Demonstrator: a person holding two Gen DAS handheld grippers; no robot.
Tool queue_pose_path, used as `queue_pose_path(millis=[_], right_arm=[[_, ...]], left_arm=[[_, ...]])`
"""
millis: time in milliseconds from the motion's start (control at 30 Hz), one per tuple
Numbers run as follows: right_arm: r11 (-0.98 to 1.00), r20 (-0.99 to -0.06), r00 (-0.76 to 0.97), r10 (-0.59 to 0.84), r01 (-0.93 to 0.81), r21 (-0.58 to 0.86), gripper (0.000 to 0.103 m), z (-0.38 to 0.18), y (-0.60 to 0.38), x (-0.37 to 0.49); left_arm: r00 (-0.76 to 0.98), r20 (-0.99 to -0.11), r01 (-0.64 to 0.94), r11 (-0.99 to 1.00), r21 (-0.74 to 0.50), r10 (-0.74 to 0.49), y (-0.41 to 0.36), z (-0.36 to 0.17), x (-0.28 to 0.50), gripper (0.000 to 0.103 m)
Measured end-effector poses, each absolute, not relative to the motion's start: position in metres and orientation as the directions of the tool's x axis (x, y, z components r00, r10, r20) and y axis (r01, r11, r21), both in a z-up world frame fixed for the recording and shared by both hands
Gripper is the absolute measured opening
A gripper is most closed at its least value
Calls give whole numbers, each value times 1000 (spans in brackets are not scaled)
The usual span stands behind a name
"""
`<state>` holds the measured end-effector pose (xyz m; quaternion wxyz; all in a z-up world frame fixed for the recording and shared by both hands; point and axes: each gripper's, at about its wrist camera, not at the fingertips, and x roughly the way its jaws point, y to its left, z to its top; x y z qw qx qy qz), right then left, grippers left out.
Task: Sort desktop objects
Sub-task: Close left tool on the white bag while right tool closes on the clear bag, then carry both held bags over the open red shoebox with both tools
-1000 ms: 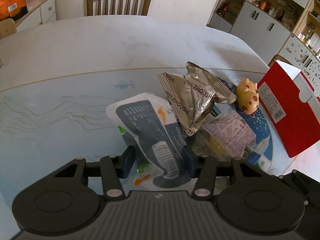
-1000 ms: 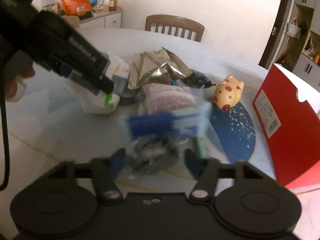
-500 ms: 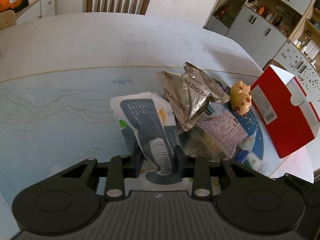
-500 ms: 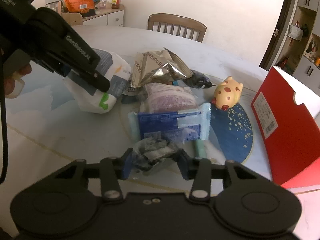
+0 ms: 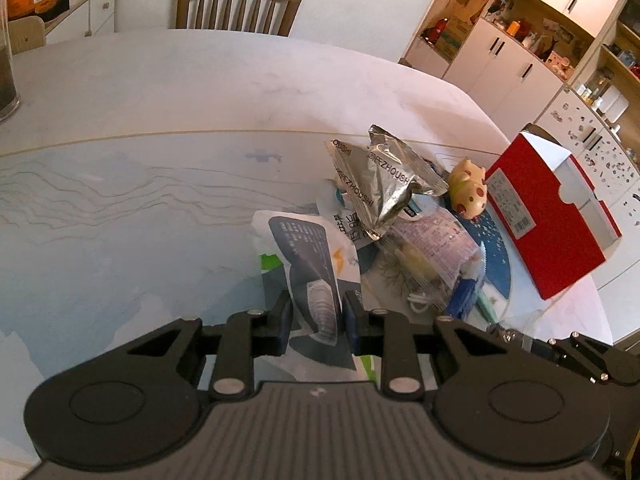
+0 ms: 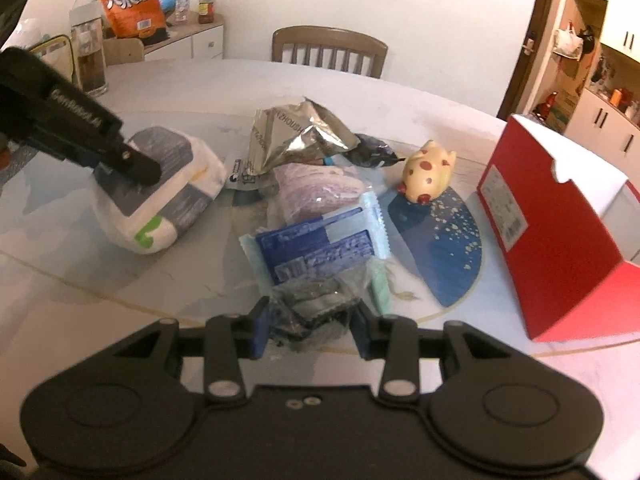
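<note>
The left gripper (image 5: 316,320) has its fingers (image 5: 282,322) closing on the white and grey snack bag (image 5: 308,276), pads pressed into both sides of the crumpled pack; from the right wrist view that same bag (image 6: 160,192) sits at the left of the pile with the dark finger clamped across its top. The right gripper (image 6: 310,326) is closing too, its blue-padded fingers (image 6: 258,330) pinching a clear packet of dark items (image 6: 316,308) at the near edge of the heap. Just behind that packet lies a blue and white wrapped pack (image 6: 320,244), and behind that a pinkish packet (image 6: 320,192). A crinkled silver foil bag (image 6: 296,136) stands at the back of the pile, with a small dark wrapper (image 6: 372,154) beside it. To the right, a yellow spotted pig figure (image 6: 428,174) sits on the edge of a dark blue speckled mat (image 6: 444,248), apart from the packets. Further right on the worktop (image 5: 160,92) a red box (image 6: 560,232) stands tilted with its white inside showing. A wooden chair (image 5: 238,10) stands at the far side of the worktop.
</note>
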<state>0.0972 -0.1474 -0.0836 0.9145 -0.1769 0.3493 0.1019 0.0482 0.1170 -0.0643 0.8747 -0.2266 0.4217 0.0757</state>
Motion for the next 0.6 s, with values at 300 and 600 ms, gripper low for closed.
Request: queue_pose_path(millis=[300, 600], right_arm=[[944, -628, 778, 16, -219, -247, 39, -64, -146, 70], [955, -588, 809, -22, -156, -251, 39, -44, -138, 46]], left_arm=[[663, -742, -259, 899, -353, -101, 112, -50, 24, 25], [688, -707, -183, 905, -384, -161, 104, -39, 7, 25]])
